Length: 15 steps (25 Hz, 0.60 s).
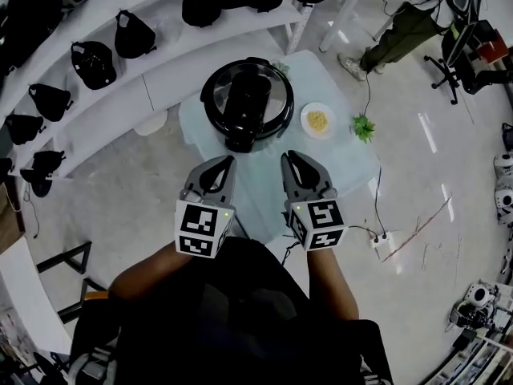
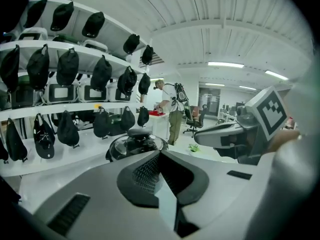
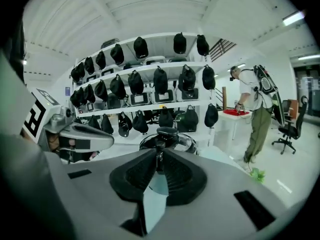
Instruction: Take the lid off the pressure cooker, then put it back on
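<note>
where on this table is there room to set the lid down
Widest bare patch: the near part of the table, in front of the cooker, running right past the plate's near side. It is crowded to the cooker's right, where the plate sits close by and the plant is by that edge. Only a thin strip on its left.

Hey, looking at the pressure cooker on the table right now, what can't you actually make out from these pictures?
1. Inside the pressure cooker: its lid covers it in every view.
2. Cooker's lower body: both gripper views, hidden behind the left gripper and right gripper.
3. Yellow food on the plate: head view, too small to identify.
</note>
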Motion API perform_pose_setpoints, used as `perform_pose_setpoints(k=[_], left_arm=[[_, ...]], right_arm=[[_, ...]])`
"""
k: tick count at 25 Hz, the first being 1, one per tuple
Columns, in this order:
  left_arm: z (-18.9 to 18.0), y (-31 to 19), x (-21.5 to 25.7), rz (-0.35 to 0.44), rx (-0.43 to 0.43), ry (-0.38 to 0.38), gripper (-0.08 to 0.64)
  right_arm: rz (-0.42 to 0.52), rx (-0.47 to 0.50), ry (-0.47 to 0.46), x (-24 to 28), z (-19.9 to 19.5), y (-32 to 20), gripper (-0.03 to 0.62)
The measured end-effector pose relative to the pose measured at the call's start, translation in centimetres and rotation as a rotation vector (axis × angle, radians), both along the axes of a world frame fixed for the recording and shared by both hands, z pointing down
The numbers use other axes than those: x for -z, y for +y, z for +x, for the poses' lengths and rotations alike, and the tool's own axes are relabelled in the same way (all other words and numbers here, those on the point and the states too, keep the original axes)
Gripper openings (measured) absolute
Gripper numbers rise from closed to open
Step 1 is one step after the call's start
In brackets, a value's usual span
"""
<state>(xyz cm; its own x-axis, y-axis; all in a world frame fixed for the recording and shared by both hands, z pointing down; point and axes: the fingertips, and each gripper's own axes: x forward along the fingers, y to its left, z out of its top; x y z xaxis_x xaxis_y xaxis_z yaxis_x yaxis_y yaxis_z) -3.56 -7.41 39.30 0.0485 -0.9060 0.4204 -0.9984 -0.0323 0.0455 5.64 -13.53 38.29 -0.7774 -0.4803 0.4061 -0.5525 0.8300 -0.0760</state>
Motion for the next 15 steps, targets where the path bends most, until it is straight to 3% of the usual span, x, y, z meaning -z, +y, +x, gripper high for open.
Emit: perform_pose_setpoints(k=[9, 15], left_arm=[[5.1, 3.7, -0.4, -0.006, -0.046, -0.045, 0.006], [5.7, 4.4, 0.7, 0.027, -0.075, -0.083, 0.006]], right_arm=[[-0.012, -0.055, -0.026, -0.3, 3.7, 5.5, 0.052], [0.011, -0.089, -0.041, 0.8, 4.3, 7.1, 0.052]])
